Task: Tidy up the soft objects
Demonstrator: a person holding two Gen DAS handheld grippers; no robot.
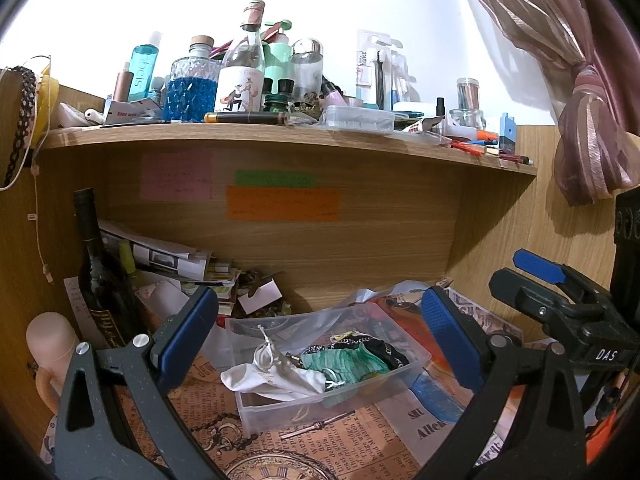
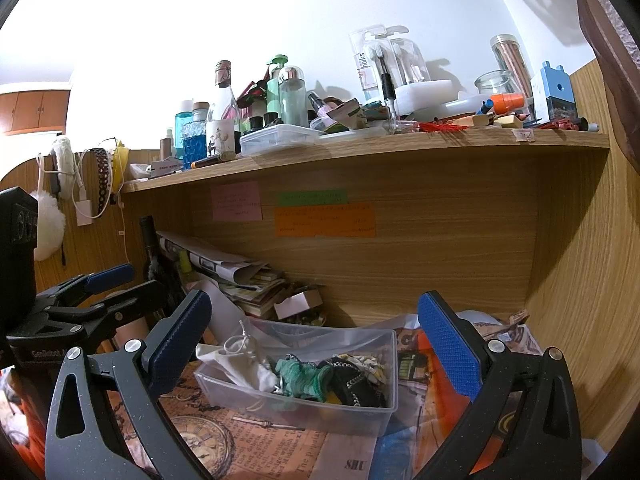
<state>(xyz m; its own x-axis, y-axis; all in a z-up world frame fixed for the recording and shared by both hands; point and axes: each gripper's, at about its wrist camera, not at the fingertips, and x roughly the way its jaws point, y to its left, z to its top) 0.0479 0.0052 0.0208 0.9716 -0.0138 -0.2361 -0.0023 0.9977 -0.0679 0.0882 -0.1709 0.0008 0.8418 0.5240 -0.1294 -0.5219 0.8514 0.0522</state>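
Note:
A clear plastic bin [image 1: 256, 412] sits on the paper-covered desk under a wooden shelf; it also shows in the right wrist view [image 2: 360, 416]. In it lie a white drawstring pouch [image 1: 276, 378] [image 2: 240, 364], a green cloth [image 1: 344, 364] [image 2: 308, 376] and a black patterned cloth [image 1: 384, 348] [image 2: 356, 380]. My left gripper [image 1: 316, 332] is open and empty, hovering in front of the bin. My right gripper [image 2: 316, 332] is open and empty, also facing the bin. The right gripper shows at the right of the left wrist view [image 1: 560, 296]; the left gripper shows at the left of the right wrist view [image 2: 80, 296].
A dark wine bottle [image 1: 100, 280] and a pile of papers [image 1: 176, 264] stand at the back left. The shelf [image 1: 280, 140] above is crowded with bottles and jars. A pink curtain [image 1: 588, 128] hangs at the right. A wooden side wall [image 2: 580, 300] closes the right.

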